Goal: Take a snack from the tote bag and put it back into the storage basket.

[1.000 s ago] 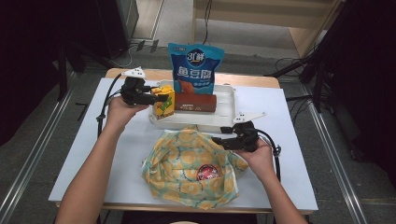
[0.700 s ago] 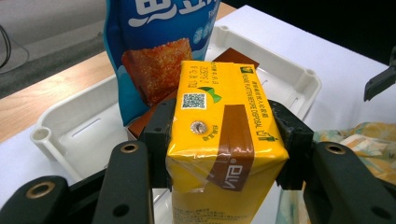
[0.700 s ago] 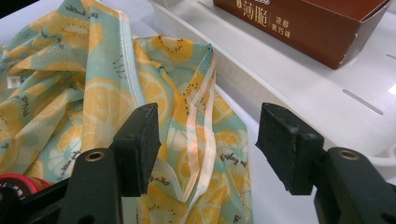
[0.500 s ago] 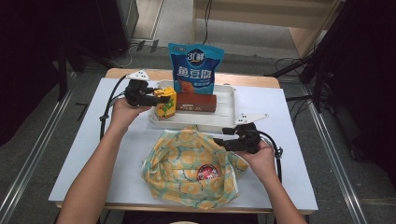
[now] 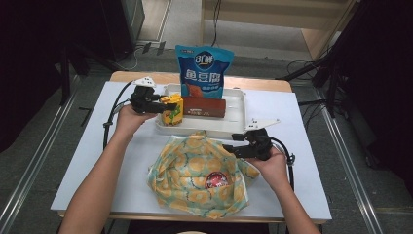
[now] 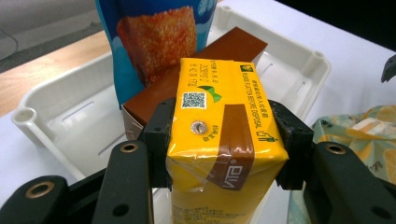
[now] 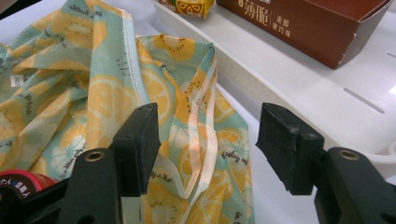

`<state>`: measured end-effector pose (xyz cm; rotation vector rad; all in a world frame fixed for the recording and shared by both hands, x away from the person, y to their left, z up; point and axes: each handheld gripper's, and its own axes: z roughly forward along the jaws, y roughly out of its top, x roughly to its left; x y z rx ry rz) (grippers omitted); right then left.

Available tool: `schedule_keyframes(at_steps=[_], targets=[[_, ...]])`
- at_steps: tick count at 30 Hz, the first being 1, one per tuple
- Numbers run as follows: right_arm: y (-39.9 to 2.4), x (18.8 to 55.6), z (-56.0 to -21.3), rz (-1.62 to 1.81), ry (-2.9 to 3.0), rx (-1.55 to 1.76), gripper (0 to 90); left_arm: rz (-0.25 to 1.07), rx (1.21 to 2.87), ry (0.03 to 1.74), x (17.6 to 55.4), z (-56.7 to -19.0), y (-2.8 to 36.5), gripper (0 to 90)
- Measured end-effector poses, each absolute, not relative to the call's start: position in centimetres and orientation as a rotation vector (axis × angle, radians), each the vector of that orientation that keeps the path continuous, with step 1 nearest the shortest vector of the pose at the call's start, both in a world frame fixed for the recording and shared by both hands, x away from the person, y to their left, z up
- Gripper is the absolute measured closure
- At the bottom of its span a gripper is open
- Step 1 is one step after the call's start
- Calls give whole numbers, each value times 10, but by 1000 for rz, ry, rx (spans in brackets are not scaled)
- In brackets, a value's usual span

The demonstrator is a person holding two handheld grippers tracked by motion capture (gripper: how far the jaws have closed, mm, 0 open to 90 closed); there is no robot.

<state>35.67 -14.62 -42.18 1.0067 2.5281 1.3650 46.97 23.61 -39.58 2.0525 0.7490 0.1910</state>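
Change: left gripper (image 5: pixel 163 105) lower than a second ago, yellow juice carton (image 5: pixel 172 110) carried down to the near left corner of the white tray (image 5: pixel 237 111)
Meaning: carton probably about to be set down or just lifted; cannot tell which
Left gripper: clamped on the carton's sides, pads (image 6: pixel 158 135) pressing
Right gripper (image 5: pixel 234 144): jaws apart, unmoved, over the lemon-print bag (image 5: pixel 195 175)
Left gripper view: carton's foil straw hole and QR code, brown box (image 6: pixel 187 74) behind
Right gripper view: bag's rim between open jaws, untouched

A lab-like recording room; white table (image 5: pixel 302 122) on rails, trailing floor cables (image 5: pixel 146 48), dark surroundings.
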Motion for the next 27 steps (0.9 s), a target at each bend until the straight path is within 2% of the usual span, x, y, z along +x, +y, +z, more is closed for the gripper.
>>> schedule_keyframes(at_steps=[17, 27], targets=[[-145, 357, -423, 1363, 2539, 1009, 402, 184, 2058, 777, 460, -407, 245, 497], [-145, 357, -424, 1362, 2541, 1002, 402, 152, 2103, 814, 456, -409, 242, 393]])
